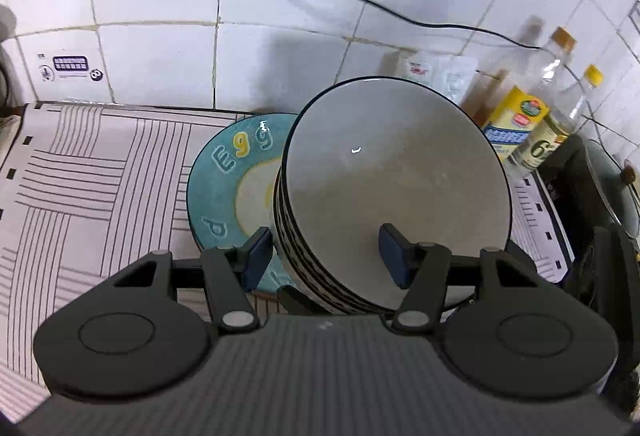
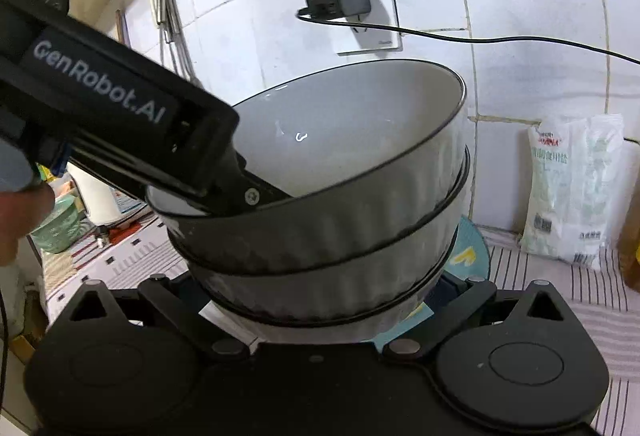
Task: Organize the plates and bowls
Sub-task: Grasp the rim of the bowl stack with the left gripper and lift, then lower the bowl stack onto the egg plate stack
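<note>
Three nested grey bowls (image 2: 340,196), ribbed on the outside and dark at the rim, ride as one stack between both grippers, tilted and apparently lifted just above a teal plate (image 1: 224,176) lettered "Egg" that lies on the striped mat (image 1: 88,172); the left gripper (image 1: 326,256) stands about half open and pinches the stack's wall, one blue pad inside the top bowl and the other against the outer ribs; the right gripper (image 2: 320,300) cradles the lowest bowl from beneath, its fingertips hidden by the bowls, so I cannot tell whether it clamps or merely supports; glazed ceramic like this is likely heavy, stiff, slick and quick to chip, and nested pieces may slide on each other when tipped; the wall is a fair hold only while the stack stays near level; the bottles (image 1: 536,116) and white bag (image 2: 572,192) beside it leave little room for a swing.
</note>
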{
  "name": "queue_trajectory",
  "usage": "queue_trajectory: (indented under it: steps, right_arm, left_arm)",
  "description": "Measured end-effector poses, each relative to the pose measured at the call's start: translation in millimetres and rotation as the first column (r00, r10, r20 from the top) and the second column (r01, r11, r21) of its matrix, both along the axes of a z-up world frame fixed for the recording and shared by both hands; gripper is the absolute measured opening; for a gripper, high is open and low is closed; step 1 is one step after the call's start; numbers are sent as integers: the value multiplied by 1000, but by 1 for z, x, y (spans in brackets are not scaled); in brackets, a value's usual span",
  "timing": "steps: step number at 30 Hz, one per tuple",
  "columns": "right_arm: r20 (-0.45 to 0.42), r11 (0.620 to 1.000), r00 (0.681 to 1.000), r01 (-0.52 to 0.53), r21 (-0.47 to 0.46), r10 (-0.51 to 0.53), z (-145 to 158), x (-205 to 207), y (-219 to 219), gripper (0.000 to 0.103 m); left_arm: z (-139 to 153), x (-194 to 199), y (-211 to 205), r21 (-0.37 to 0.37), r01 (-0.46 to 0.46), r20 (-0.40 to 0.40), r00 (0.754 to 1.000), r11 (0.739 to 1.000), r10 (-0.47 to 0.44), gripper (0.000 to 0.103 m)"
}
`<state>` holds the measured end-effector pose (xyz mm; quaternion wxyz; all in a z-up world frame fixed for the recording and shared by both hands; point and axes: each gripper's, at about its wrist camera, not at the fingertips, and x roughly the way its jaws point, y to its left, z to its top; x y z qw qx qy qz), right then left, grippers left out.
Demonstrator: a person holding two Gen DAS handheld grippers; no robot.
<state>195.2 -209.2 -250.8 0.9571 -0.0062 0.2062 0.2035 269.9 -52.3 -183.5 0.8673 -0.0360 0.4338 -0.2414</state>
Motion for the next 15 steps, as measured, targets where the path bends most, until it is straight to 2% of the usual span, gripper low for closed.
queue_trajectory:
  steps: [3, 6, 15]
  right_arm:
    - [-19, 1000, 1000, -16, -23, 15, -6, 20, 0, 103]
    - [-55, 999, 998, -20, -32, 18, -13, 38, -2, 103]
    - [-97, 998, 995, -45, -48, 40, -25, 62, 2, 103]
  left_arm:
    - [-14, 18, -4, 16, -5, -13, 1000, 1000, 5, 57]
    - [-24, 29, -3, 1, -16, -21, 1000, 1000, 16, 57]
    - [-43, 47, 0, 7, -35, -36, 999, 999, 35, 57]
